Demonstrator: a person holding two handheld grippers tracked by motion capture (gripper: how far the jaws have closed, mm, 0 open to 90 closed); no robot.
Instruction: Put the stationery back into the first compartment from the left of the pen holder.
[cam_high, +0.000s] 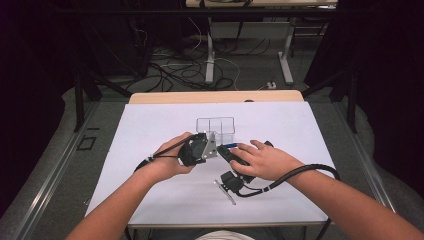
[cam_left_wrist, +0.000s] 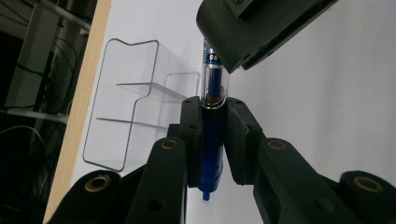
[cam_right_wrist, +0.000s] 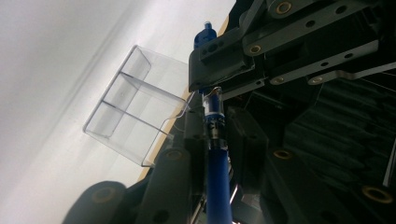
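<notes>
Both the left gripper (cam_left_wrist: 212, 140) and right gripper (cam_right_wrist: 217, 140) are clamped on the blue pen (cam_left_wrist: 211, 154). If uncapping, we pull straight along its axis, between the fingers, without twisting.

The divided box (cam_left_wrist: 135, 102) is clear, glossy plastic, smooth-walled. The pen (cam_left_wrist: 212, 116) has a shiny blue plastic barrel with a transparent section. Both grippers, left (cam_high: 197, 149) and right (cam_high: 231, 156), look like matt black plastic with brass-coloured pivots. The tabletop (cam_high: 150, 130) is smooth matt white, edged in pale wood.
</notes>
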